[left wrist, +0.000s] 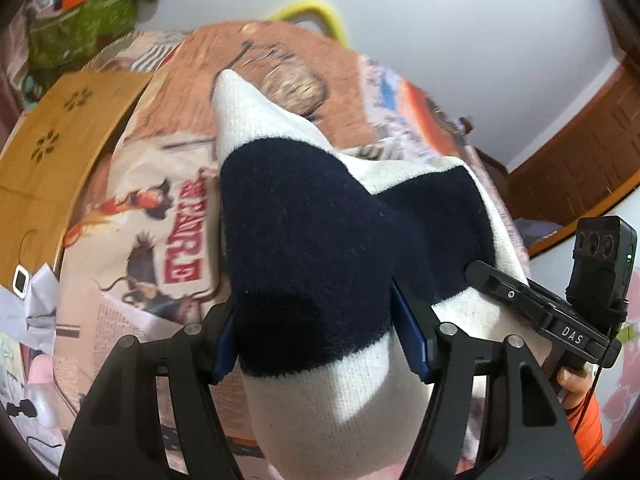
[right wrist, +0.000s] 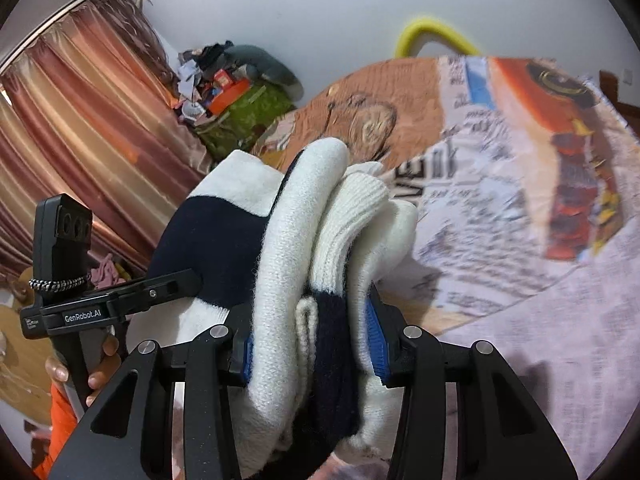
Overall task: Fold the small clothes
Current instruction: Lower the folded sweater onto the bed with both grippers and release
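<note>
Two close wrist views, shared knit garment [left wrist: 312, 240]

You get even, soft indoor light in both views, bright enough to read knit texture on the navy-and-white sweater [left wrist: 320, 248]. The white wall [left wrist: 460, 32] looks flat and slightly grey, with no glare. Shadows stay mild — a soft one falls under the sweater onto the printed bedsheet [right wrist: 520, 216] in the right wrist view. Motion blur smears the bedsheet's lettering and pictures in both views, while the gripper frames near the lens stay sharp. Fisheye distortion bends the curtain [right wrist: 72, 128] and the wooden trim [left wrist: 580, 152] into arcs — and the corners of each frame vignette to black.
</note>
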### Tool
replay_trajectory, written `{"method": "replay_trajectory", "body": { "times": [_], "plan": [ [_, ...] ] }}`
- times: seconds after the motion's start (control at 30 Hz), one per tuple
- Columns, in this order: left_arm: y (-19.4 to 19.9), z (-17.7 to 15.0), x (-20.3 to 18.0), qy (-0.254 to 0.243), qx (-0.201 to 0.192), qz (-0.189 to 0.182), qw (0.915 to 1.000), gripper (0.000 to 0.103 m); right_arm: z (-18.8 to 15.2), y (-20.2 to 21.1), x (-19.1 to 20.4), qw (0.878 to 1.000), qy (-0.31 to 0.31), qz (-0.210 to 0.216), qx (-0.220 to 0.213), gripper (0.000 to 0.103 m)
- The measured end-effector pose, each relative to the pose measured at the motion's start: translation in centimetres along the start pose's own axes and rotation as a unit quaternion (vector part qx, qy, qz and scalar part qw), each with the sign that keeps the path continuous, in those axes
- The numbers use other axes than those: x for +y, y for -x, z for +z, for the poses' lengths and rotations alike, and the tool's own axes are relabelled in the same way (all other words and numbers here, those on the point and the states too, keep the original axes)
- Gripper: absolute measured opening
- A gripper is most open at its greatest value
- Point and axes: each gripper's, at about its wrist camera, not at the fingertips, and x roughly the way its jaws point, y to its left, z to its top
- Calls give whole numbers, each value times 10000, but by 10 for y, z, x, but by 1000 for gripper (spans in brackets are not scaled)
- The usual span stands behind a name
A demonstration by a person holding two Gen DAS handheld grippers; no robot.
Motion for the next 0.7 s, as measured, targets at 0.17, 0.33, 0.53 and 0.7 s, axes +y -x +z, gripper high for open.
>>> {"method": "replay_trajectory", "body": {
  "times": [0.17,0.33,0.53,0.7],
  "plan": [
    [-51,-12,40,331,400,118,9986,71,-8,-36,-9,9992,25,-259,292,41],
    [-48,-23,53,505,208,-195,9983,77,-11,-39,-15,9978,370,-436,344,50],
    [1,-21,26,-138,-569,635,9963,76,-5,-6,25,9859,1364,-958,-135,56],
    [35,-18,9,-464,-1109,722,9901,76,9,18,59,9775,1847,-810,-615,56]
  ]
}}
